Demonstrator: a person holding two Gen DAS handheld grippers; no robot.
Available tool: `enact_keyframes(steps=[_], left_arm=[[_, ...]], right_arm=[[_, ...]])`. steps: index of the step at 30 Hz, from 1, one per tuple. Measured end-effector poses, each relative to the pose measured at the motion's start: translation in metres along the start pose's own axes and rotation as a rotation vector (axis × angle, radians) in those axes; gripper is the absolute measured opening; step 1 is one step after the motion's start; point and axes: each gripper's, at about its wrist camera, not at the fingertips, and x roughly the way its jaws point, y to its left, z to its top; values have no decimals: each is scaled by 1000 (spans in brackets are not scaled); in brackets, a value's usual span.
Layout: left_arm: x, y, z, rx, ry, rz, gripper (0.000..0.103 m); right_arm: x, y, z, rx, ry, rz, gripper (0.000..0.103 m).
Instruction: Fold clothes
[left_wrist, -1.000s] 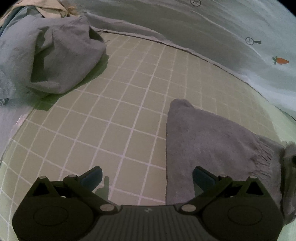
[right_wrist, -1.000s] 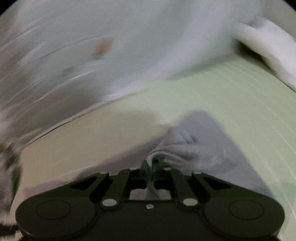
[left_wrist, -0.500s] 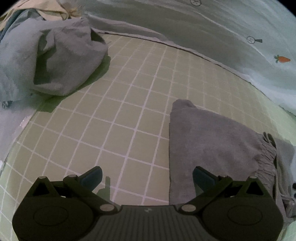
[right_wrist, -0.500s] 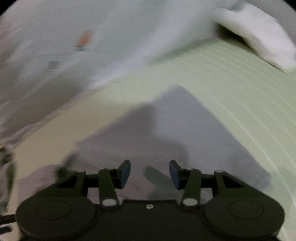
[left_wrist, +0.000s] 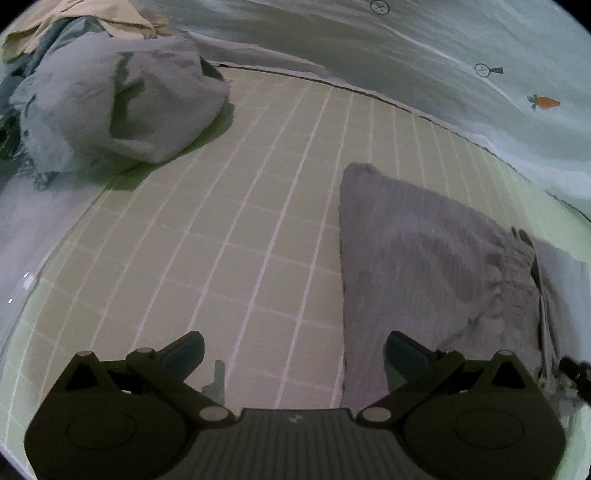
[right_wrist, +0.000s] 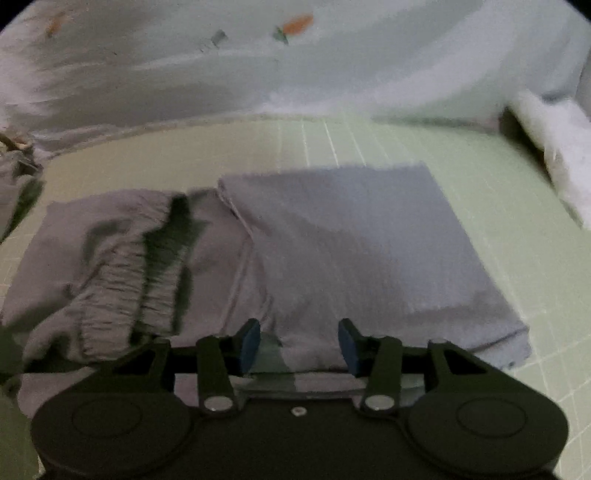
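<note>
A green gridded mat (left_wrist: 229, 236) lies on a carrot-print sheet (left_wrist: 443, 74). Grey shorts (right_wrist: 332, 251) lie partly folded on the mat, their gathered waistband (right_wrist: 122, 280) at the left. A rumpled clothes pile (left_wrist: 110, 110) sits at the mat's far corner. The left gripper (left_wrist: 293, 350) and right gripper (right_wrist: 299, 341) both hold their fingers apart, gripping nothing.

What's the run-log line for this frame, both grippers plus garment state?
left gripper: open, empty | right gripper: open, empty | grey elastic-waist shorts: partly folded, flat on green grid mat | crumpled grey clothes pile: untouched
</note>
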Motion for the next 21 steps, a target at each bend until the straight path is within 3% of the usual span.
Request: enact_keyframes(steps=[6,9,10,11,12,21], left_arm=[[-15,13,-18,33,-14,31,103],[-22,20,-26,44,-21,46,103],[-24,22,-29,44,-22,54,103],[-26,25,-32,44,-23,61,103],[-28,28,-34,39,-23,65,103],[-27,30,-43,42,5,36,103]], right_arm=[[-19,22,-9,-83,-70,33,44],[-23,26,-12,-92,-75,47,30],[-24,28,-13,-95,-77,52,23],[-25,29,-14,-98,-78,56,7],[-26,31,-15,-102,-80,61,2],[-38,45,-24,-129,-95,103,2]])
